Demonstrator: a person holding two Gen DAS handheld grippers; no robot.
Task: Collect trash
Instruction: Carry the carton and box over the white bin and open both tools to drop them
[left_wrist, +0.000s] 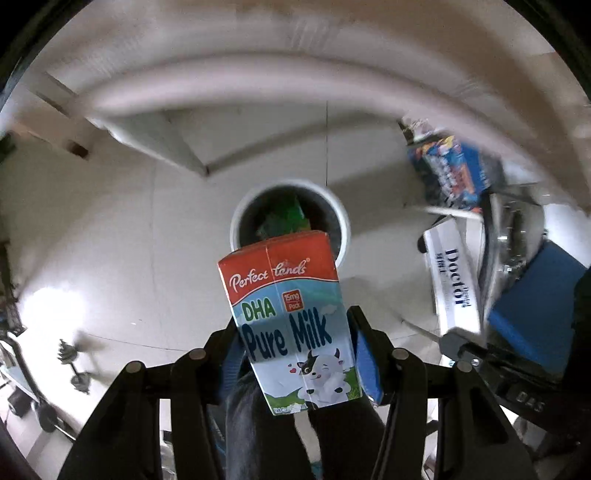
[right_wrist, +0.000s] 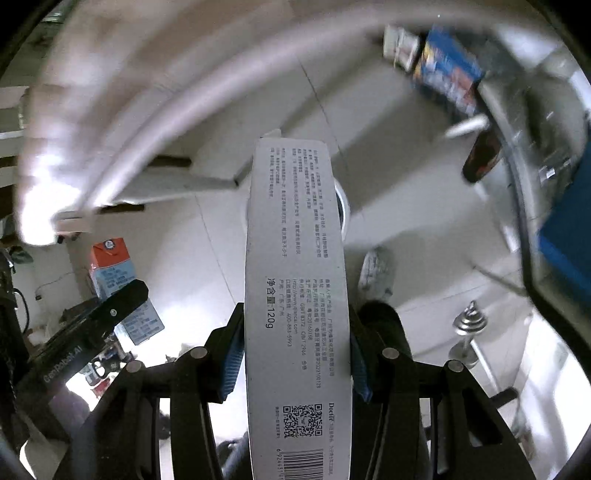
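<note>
Left wrist: milk carton (left_wrist: 291, 325) clamped between the fingers (left_wrist: 365, 365); right fingers (right_wrist: 231, 363) clamp the white box (right_wrist: 297, 280).

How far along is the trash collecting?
Something green already lies in the bin. In hand: the left gripper grips a milk carton, the right gripper a long white box, both above the bin. Left: dropping them in; a blue box remains nearby.
</note>
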